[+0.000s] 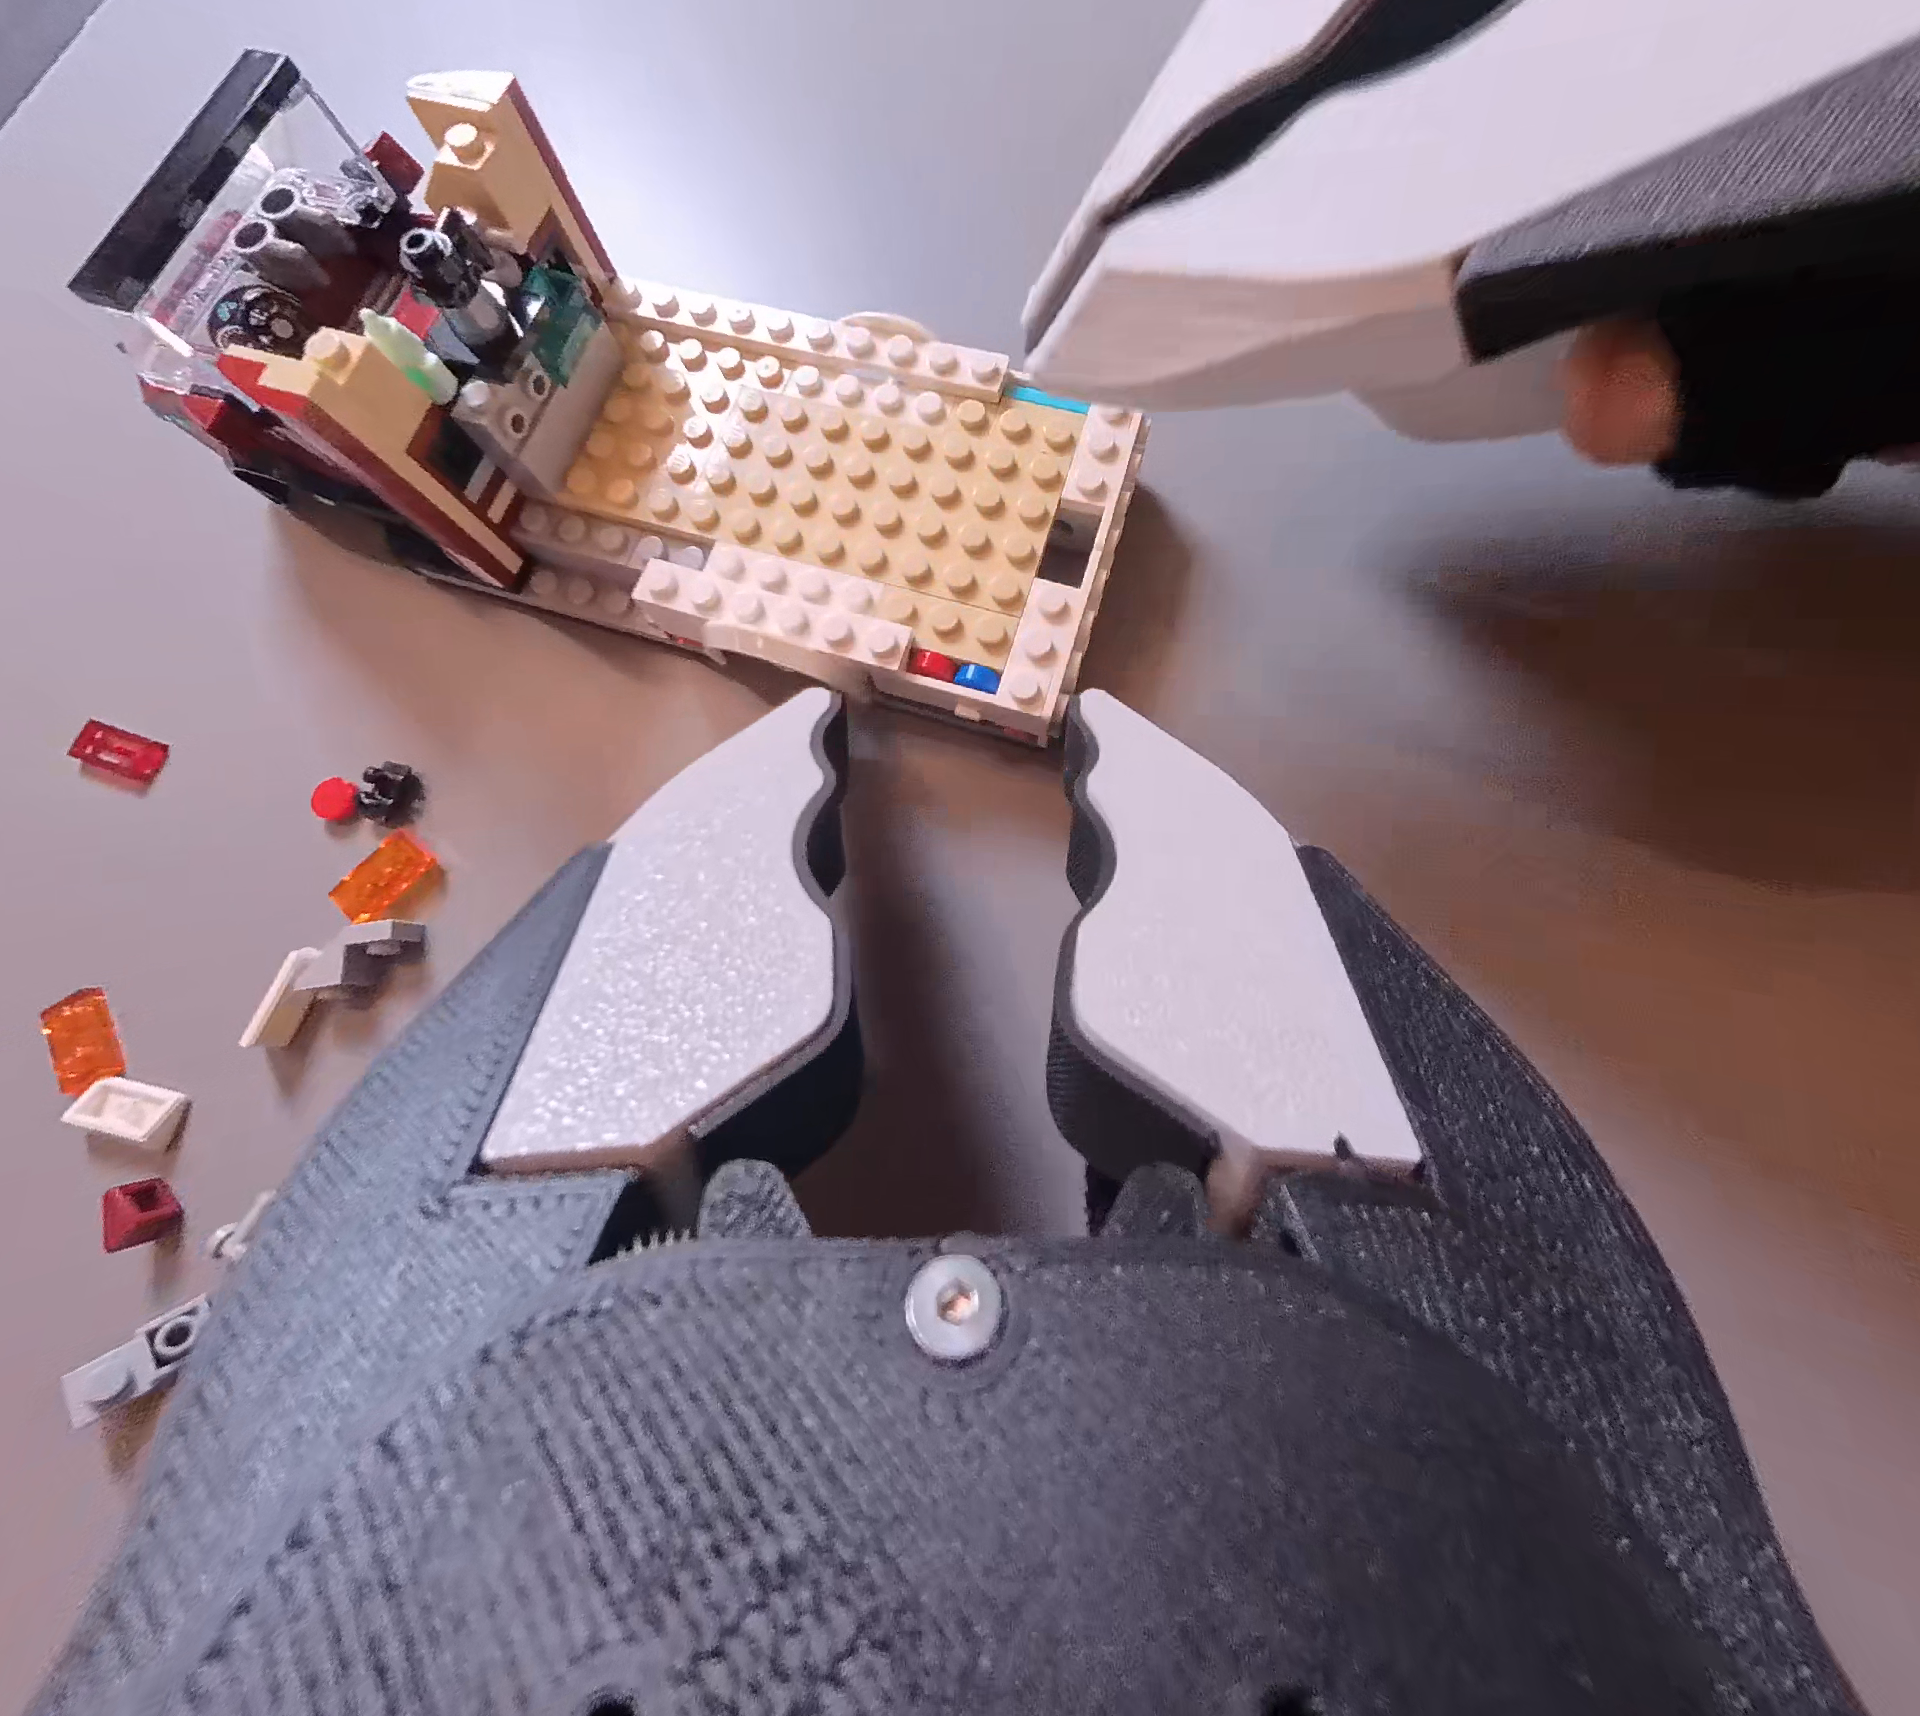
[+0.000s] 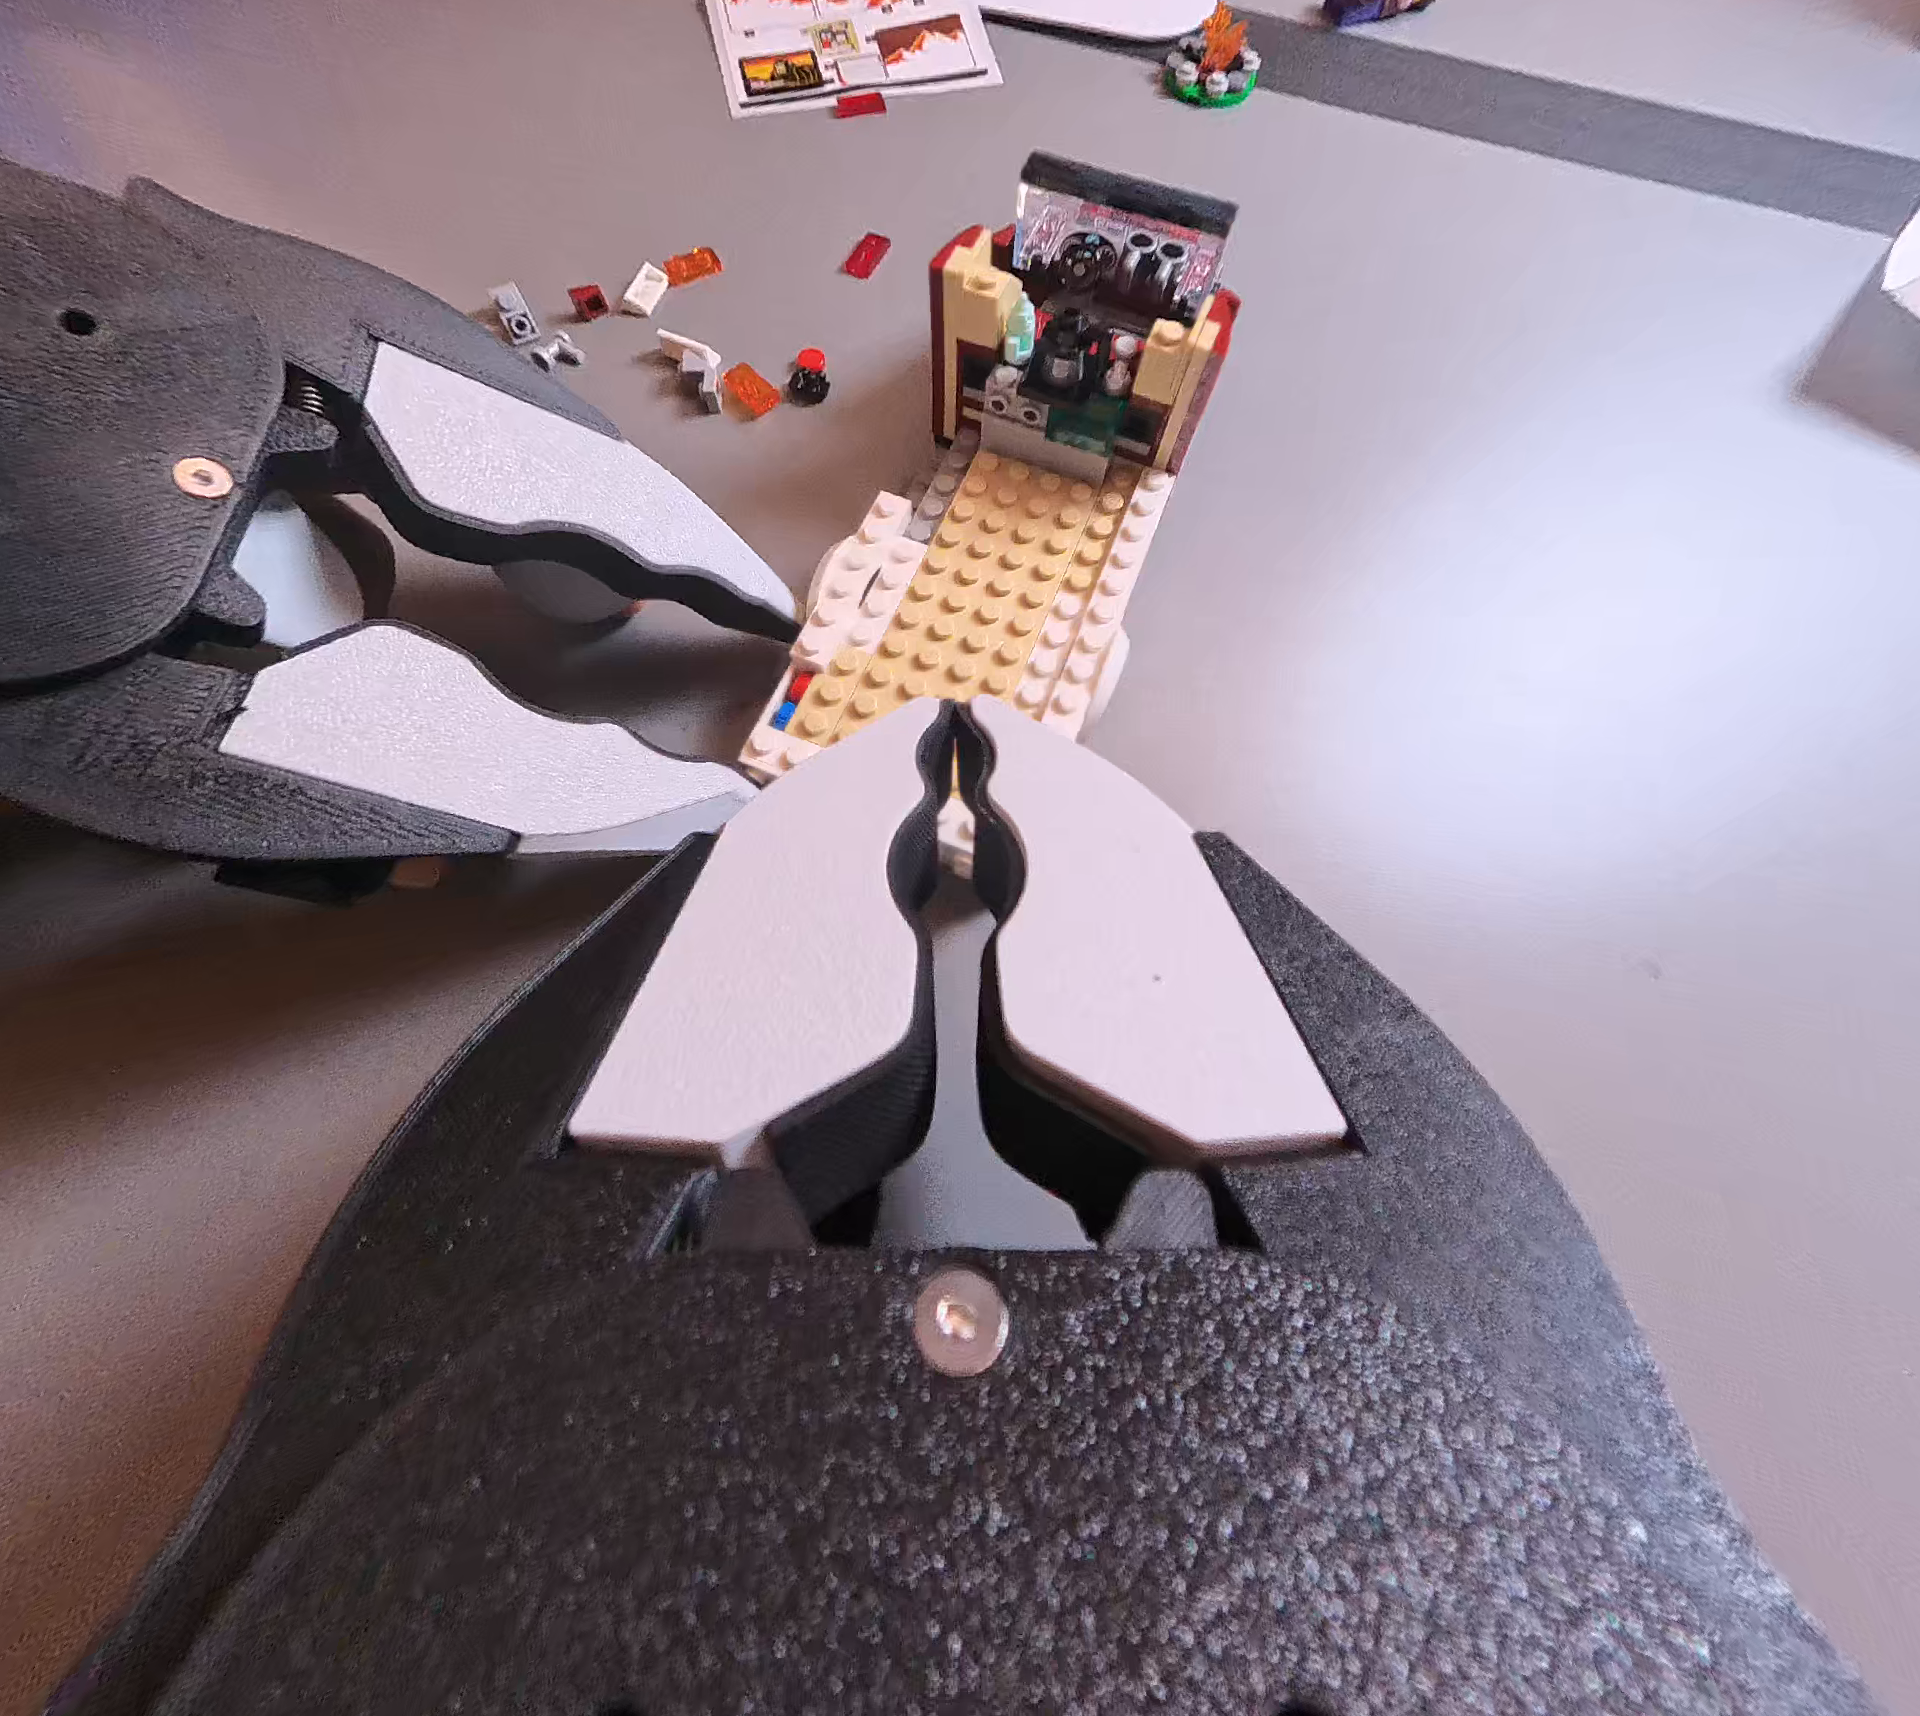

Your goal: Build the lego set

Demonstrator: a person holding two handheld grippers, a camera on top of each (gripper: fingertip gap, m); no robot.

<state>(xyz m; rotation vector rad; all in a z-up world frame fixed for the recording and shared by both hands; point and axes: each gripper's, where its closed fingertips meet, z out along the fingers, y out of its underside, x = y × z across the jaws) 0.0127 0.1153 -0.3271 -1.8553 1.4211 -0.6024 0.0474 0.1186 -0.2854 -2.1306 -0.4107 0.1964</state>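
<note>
A partly built lego truck (image 2: pixel 1023 565), with a tan studded bed and a dark red cab, is seen standing on the grey table (image 2: pixel 1507 627). The left gripper (image 1: pixel 956 731) is held with its jaws apart and empty, its tips just beside the rear side of the bed. The right gripper (image 2: pixel 961 716) is brought to the bed's rear end, its jaws nearly together; whether a piece is pinched cannot be told. Loose small pieces (image 2: pixel 717 357) are scattered near the cab, and a sticker sheet (image 2: pixel 847 35) is laid farther back.
</note>
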